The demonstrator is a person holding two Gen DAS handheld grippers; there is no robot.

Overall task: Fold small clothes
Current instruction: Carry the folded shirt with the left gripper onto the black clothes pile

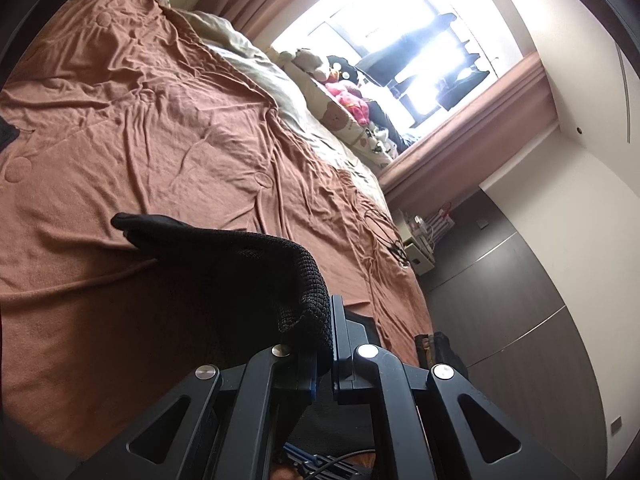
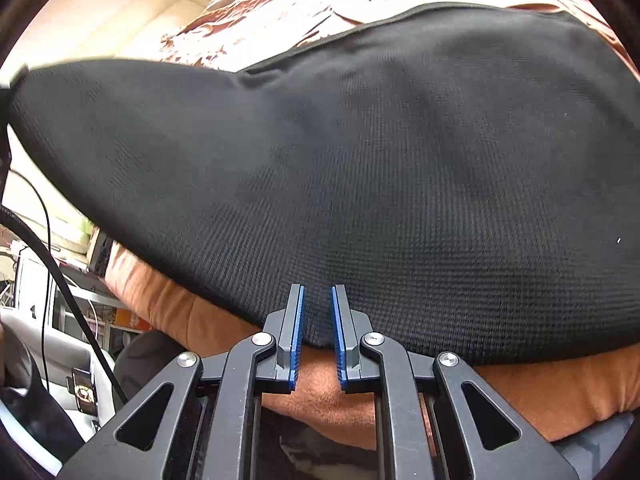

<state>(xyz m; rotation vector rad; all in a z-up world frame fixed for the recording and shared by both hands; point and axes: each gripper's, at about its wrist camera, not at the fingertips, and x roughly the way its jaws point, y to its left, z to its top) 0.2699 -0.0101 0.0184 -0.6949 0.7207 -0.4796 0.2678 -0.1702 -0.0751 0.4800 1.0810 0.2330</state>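
One garment in play here: a single black waffle-knit cloth, and two tools on it, one in each of my hands.

It lies across a wide bed under a rust-brown wrinkled cover, with a beige quilt bunched along the far side. Beyond that, a heap of soft toys, a pink plush among them, sits below a bright window framed by dusty-pink curtains. A dark grey wardrobe with two metal trim strips stands past the foot of the bed, and in the right wrist view one black cable runs down beside the bed edge.

My left tool has its jaws pressed together, clamped on one edge of the black cloth; the knit curls over the finger and the rest stretches away to a tip on the cover, lifted clear of the bed near the grip.

My right tool has its blue pads only a narrow gap apart. The hem of the cloth runs across that gap, bulging up between the pads, so it is pinched there, at the near edge of the bed. From that grip the cloth spreads wide over the cover, one end tapering off to the left.
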